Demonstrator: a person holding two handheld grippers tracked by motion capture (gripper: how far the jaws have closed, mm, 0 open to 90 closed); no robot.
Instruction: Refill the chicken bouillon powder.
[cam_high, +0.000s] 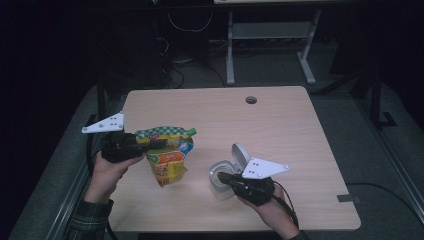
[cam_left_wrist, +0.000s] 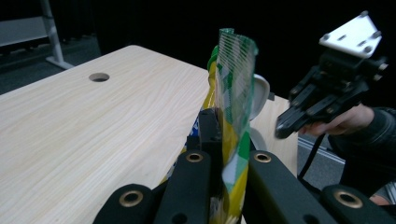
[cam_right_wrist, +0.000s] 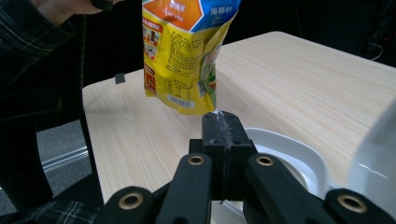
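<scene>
Fingers of my left gripper (cam_left_wrist: 223, 154) are clamped on the top edge of a snack pouch (cam_high: 169, 156) — the green-and-white checked seal sticks up between them in the left gripper view, and the pouch hangs below, clear of the worktop (cam_high: 280, 130). From above, it dangles just off the left gripper's tips, over the left half of the worktop.

My right gripper's (cam_right_wrist: 227, 135) fingers are pressed together with nothing between them. They hover just over the rim of a white flip-lid container (cam_high: 226, 175), its lid standing open, on the worktop near my right hand (cam_high: 272, 210). The pouch hangs ahead of these fingers and apart from them.

The pouch is yellow with an orange panel and a blue corner bearing white Chinese characters — too small for me to read reliably. Its back carries fine print, a red strip and a barcode, all too small to read.
</scene>
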